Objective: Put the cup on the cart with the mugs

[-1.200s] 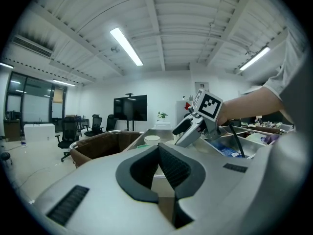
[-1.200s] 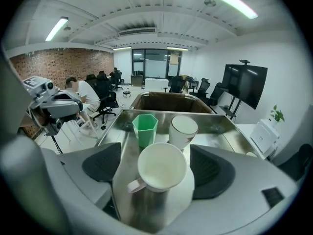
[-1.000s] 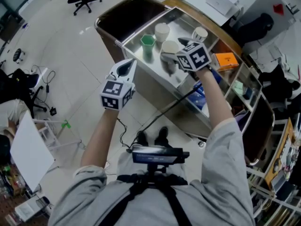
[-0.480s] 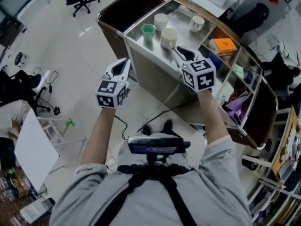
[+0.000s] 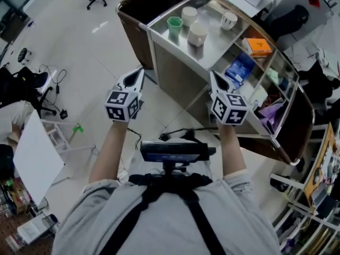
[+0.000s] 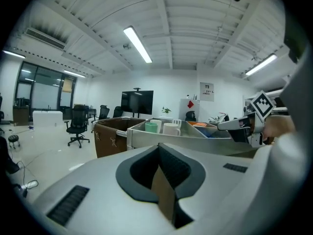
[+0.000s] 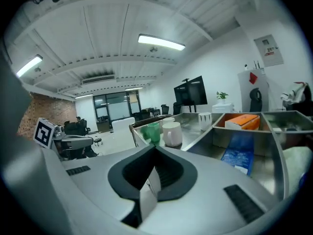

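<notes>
Head view alone: takes in both tools at once, left gripper (image 5: 137, 74) and right gripper (image 5: 214, 78), held over the floor short of the cart (image 5: 177, 45), neither touching it. Looks straight down into the cup (image 5: 197, 34): white, on the cart's steel top near the front rim, just beside a green cup (image 5: 174, 23), with a white mug (image 5: 189, 15) behind and a far mug (image 5: 229, 20) well off to the right. Standing upright, mouth up, long axis vertical.

Left gripper view: settles what the overhead angle cannot, pads pressed together with nothing between them. Catches the cup side-on beyond the tray wall, base cut off by that wall, and the right gripper at the frame's right edge.

Right gripper view: jaws likewise together and empty. Gives the cup's side profile next to the green one. Adds a low look into the side compartments, with an orange box (image 7: 243, 122) and a blue packet (image 7: 239, 155). Left gripper at far left.

Which way the cup's handle points: too small and distorted to say.
</notes>
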### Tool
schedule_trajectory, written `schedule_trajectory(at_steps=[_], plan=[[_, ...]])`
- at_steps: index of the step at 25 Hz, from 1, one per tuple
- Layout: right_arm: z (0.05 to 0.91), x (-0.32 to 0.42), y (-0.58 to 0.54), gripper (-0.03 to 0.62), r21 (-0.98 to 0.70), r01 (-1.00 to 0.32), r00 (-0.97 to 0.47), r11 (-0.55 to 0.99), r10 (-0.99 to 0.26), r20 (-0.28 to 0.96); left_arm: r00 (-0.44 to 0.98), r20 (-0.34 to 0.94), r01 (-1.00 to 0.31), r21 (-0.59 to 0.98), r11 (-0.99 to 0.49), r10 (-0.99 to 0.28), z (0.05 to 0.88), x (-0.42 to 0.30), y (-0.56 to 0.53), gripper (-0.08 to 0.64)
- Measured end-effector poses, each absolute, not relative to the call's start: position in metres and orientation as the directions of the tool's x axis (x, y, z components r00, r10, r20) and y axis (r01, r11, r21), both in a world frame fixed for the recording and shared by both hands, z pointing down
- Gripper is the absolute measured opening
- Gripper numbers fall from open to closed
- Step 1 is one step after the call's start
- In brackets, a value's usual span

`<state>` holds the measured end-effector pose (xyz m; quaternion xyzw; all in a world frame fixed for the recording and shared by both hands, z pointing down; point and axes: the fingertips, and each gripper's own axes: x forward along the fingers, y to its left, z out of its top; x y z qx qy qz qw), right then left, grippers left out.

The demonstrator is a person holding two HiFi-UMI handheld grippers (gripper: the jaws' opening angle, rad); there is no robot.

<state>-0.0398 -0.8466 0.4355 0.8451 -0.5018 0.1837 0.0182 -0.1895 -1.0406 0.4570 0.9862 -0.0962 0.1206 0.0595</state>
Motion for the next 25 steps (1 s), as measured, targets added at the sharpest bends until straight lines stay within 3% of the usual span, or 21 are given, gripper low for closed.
schedule_trajectory(at_steps=[25], plan=[[0.482, -0.059, -0.820, 0.000, -0.177, -0.848, 0.403, -0.500, -0.824, 0.399, 0.934, 0.303, -0.243, 0.139, -0.960, -0.192, 0.498, -0.214, -1.032, 0.003]])
